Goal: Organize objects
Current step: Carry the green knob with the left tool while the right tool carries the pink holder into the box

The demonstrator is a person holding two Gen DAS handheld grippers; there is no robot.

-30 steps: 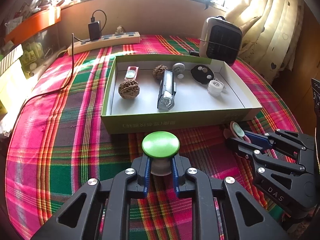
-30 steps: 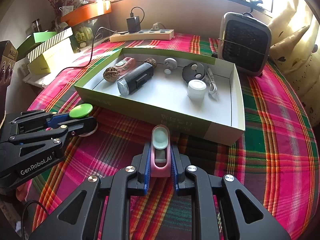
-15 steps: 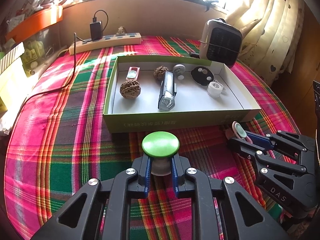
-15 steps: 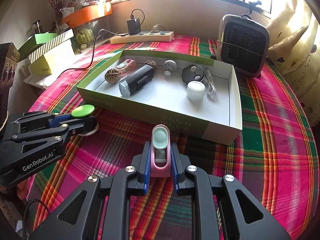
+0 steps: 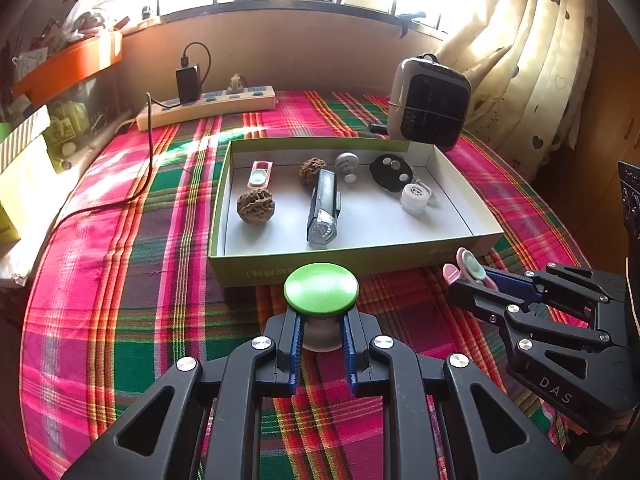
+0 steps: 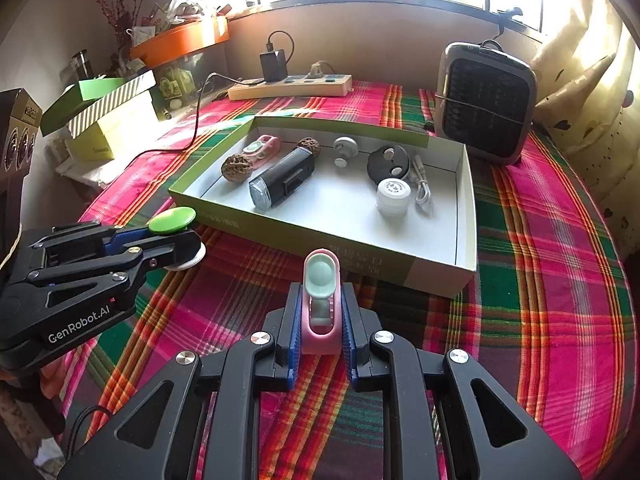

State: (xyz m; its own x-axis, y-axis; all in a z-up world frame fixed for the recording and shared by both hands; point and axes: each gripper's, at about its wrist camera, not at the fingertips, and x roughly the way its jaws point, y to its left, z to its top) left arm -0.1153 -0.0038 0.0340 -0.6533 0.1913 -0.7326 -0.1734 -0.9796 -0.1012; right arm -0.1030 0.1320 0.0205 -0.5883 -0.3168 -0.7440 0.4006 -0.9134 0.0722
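My left gripper [image 5: 320, 334] is shut on the pale stem of a green-topped knob [image 5: 321, 289], just in front of the green-rimmed shallow box [image 5: 280, 270]. My right gripper [image 6: 320, 322] is shut on a pink clip with a mint pad [image 6: 321, 300], in front of that box's near wall [image 6: 332, 246]. Each gripper shows in the other's view: the right gripper [image 5: 466, 280] with the pink clip [image 5: 464, 266], the left gripper [image 6: 188, 236] with the green knob [image 6: 173, 220]. Inside the box lie two walnuts [image 5: 255, 207], a second pink clip [image 5: 260, 174], a black flashlight [image 5: 323, 208], a black disc [image 5: 391, 172] and a white cap [image 5: 414, 199].
A plaid cloth [image 5: 120, 264] covers the table. A small heater [image 5: 430, 108] stands behind the box at the right, a power strip [image 5: 208, 106] with a charger and cable at the back left. Boxes [image 6: 108, 120] are stacked off the left edge; a curtain [image 5: 532, 60] hangs at right.
Both views have drawn back slightly, so the box sits a little farther up and away. Both grippers keep their hold on the knob and the clip.
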